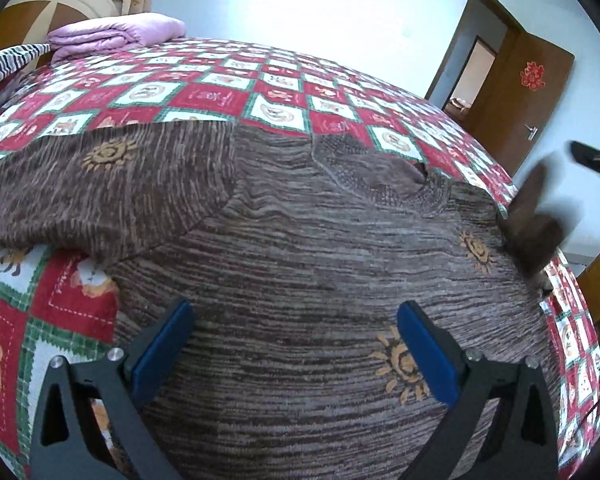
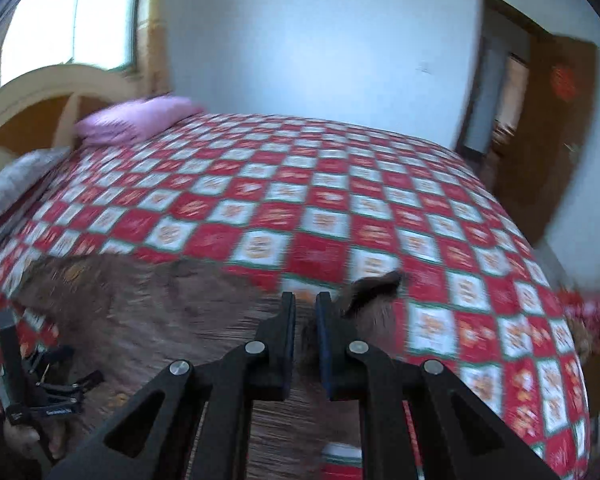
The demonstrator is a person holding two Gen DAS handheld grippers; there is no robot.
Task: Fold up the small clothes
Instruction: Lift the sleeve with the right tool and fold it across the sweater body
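Brown sweater (image 1: 300,248) lies spread flat on the checkered bedspread (image 1: 220,92); right gripper (image 2: 305,320) is clenched on its sleeve (image 2: 374,286), lifting it, probably to fold inward; left gripper (image 1: 296,344) hovers over the body, jaws wide and empty, likely ready to pin the cloth.

I am working in a home bedroom. A bed (image 2: 340,208) with a red and white checked bear-print cover fills my view, with a curved wooden headboard (image 2: 40,96), a folded lilac quilt (image 1: 112,34) beside it, a curtained window (image 2: 72,16) above, and a brown wooden door (image 1: 516,92) standing open.
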